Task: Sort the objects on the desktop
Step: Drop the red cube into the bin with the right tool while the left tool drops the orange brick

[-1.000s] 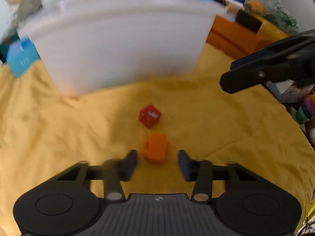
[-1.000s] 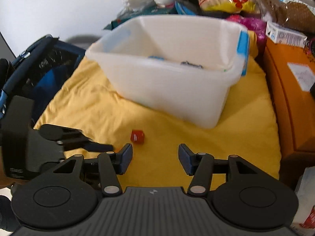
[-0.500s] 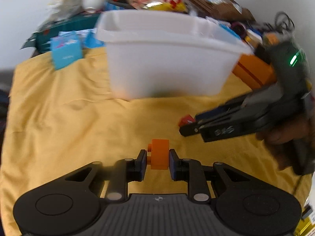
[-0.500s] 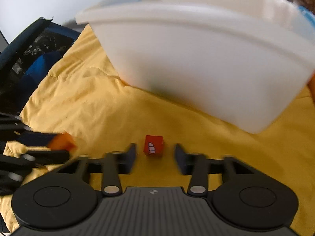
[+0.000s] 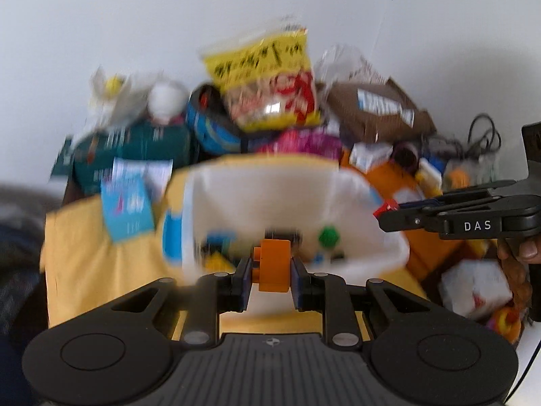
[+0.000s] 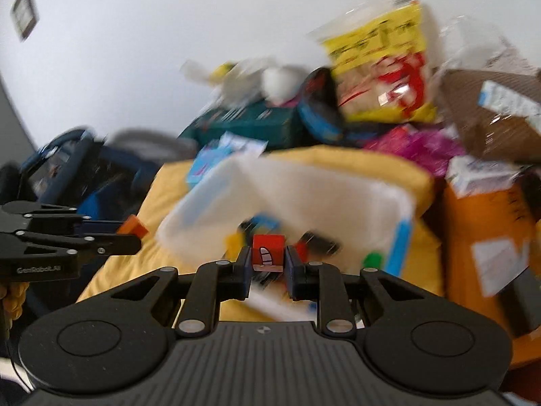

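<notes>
Left tongs (image 5: 270,272) clamp an orange plastic block (image 5: 273,264), held above the near rim of a white translucent plastic bin (image 5: 355,186). Right tongs (image 6: 268,264) grip a red cube with a white print (image 6: 268,253), also over the bin, at 3 o'clock from the left pair. Yellow cloth (image 5: 101,253) lies beneath; both views blurred.

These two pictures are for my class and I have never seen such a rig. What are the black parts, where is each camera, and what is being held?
A person holds two hand tools, each with two fingers and a camera looking along them. In the left camera's picture the left gripper pinches an orange block. In the right one the right gripper pinches a red block. Each tool shows at the edge of the other's picture. Ahead, a white tub with small toys stands on a yellow cloth.
</notes>
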`<action>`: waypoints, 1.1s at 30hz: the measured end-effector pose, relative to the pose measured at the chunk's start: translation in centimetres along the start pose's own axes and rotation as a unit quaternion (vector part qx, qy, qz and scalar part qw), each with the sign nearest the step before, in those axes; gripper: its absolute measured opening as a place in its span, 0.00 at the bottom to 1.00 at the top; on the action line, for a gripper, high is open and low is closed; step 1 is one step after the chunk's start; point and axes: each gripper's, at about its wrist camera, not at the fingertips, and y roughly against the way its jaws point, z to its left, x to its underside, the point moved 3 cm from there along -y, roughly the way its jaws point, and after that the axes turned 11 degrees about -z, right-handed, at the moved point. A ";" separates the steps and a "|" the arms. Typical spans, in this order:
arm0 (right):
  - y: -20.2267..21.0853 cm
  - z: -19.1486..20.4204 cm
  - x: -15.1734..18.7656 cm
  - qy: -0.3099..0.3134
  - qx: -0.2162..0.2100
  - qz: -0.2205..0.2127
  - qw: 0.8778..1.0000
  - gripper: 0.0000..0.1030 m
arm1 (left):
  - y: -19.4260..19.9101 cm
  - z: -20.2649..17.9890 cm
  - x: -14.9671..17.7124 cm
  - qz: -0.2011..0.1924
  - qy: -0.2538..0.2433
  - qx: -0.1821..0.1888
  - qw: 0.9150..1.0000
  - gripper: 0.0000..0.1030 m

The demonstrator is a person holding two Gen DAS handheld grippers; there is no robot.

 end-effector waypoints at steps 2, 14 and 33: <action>-0.7 -0.4 -1.3 -0.002 0.006 0.001 1.000 0.22 | -1.1 -0.3 -2.2 -0.003 -0.005 0.001 1.000 0.26; -3.8 -3.2 -1.8 -0.019 0.038 0.022 0.999 0.75 | -7.9 -0.9 -4.8 0.054 -0.035 -0.053 0.996 0.68; -3.2 -2.5 -0.8 0.000 0.033 0.041 0.999 0.95 | -9.9 -1.1 -3.5 0.104 -0.017 -0.068 0.992 0.80</action>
